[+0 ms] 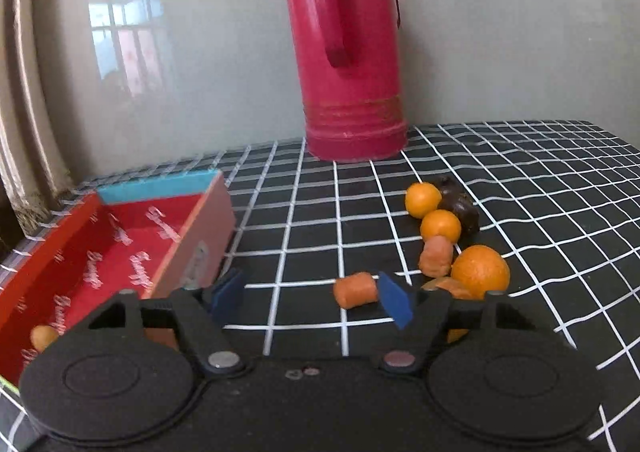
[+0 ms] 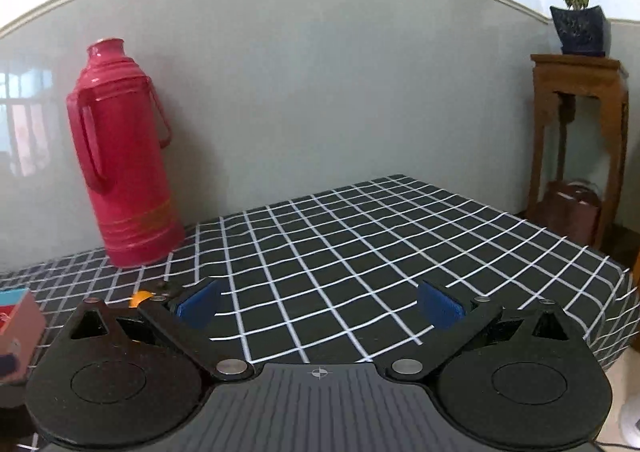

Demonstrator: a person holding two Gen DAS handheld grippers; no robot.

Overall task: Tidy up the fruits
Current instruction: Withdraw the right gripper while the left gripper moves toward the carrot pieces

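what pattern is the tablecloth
Black with a white grid of squares: the tablecloth shows best in the right wrist view.

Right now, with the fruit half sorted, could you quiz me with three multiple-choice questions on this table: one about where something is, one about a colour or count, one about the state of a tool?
1. Where does the red thermos stand?
A. Inside the box
B. At the back of the checked tablecloth, by the wall
C. On the wooden stand

2. What colour is the floor of the open box?
A. Red
B. Green
C. White

3. How is the left gripper set?
A. Shut on an orange
B. Shut on nothing
C. Open, empty, with an orange cylindrical piece lying just ahead

Answers: 1 B, its base sits on the cloth's far edge against the wall. 2 A, the lining is red with pale lettering. 3 C, the blue pads stand wide apart and nothing is between them.
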